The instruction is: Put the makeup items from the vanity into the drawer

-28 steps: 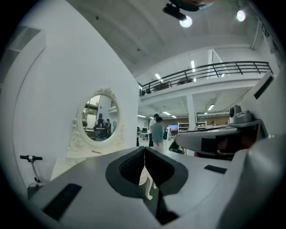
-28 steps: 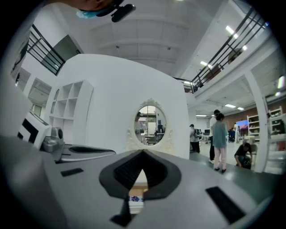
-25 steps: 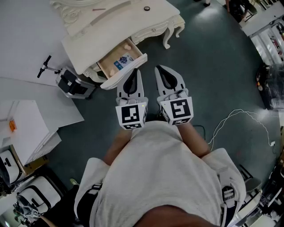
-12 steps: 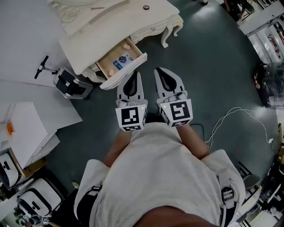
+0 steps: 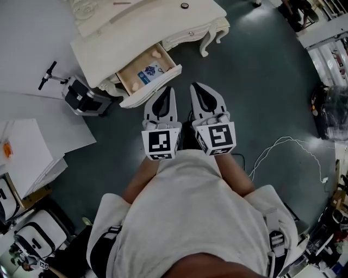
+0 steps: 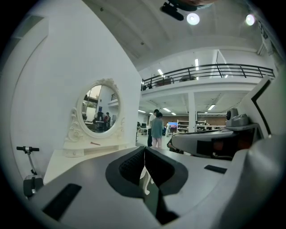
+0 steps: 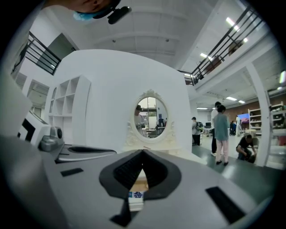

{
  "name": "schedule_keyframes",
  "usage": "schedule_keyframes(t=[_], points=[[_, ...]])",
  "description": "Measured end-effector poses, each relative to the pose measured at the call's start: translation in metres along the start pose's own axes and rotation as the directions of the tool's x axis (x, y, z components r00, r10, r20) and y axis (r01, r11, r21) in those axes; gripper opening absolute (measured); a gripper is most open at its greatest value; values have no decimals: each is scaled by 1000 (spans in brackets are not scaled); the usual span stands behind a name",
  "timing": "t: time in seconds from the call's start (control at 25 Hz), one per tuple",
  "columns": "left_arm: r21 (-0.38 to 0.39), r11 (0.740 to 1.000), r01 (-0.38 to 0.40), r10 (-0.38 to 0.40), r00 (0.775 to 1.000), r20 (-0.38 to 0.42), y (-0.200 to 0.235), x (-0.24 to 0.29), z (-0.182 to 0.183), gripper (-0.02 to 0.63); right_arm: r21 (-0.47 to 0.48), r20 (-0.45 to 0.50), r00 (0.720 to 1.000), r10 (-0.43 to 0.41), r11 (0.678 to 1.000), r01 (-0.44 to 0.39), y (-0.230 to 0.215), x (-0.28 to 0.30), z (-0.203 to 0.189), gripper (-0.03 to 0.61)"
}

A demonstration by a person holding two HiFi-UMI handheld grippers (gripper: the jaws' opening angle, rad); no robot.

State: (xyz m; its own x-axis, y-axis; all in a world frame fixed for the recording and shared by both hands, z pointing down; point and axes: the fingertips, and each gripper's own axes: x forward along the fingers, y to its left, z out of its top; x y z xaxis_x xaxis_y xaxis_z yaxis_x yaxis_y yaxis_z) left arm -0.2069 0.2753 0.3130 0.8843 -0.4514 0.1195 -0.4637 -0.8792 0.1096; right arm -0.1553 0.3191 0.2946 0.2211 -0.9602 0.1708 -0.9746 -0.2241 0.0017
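The cream vanity (image 5: 109, 38) stands at the top of the head view with its drawer (image 5: 142, 82) pulled open. Inside the drawer lie a blue-and-white packet (image 5: 147, 74) and a small pale pink item (image 5: 156, 53). On the vanity top rest a small dark round item (image 5: 185, 6) and a thin pink stick (image 6: 95, 143) below the oval mirror (image 6: 100, 114). My left gripper (image 5: 169, 91) and right gripper (image 5: 196, 87) hover side by side just in front of the drawer, both shut and holding nothing. Past the right jaws, the packet (image 7: 135, 195) shows.
A black scooter-like device (image 5: 81, 98) stands left of the vanity beside white boards (image 5: 38, 136). A white cable (image 5: 283, 146) trails over the dark floor at the right. Several people (image 7: 221, 132) stand far off in the hall.
The head view has shifted a little, so the vanity and drawer sit slightly higher. Both grippers stay shut, side by side, in about the same place.
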Motion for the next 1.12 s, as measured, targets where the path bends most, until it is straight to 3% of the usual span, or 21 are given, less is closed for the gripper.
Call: schedule_keyframes(t=[0.6, 1.12], points=[[16, 985, -170, 170, 984, -52, -10, 133, 2, 7, -29, -14, 982, 189, 981, -190, -113, 83, 5, 14], [39, 969, -245, 248, 961, -122, -8, 184, -7, 7, 16, -39, 964, 264, 965, -263, -161, 128, -4, 15]])
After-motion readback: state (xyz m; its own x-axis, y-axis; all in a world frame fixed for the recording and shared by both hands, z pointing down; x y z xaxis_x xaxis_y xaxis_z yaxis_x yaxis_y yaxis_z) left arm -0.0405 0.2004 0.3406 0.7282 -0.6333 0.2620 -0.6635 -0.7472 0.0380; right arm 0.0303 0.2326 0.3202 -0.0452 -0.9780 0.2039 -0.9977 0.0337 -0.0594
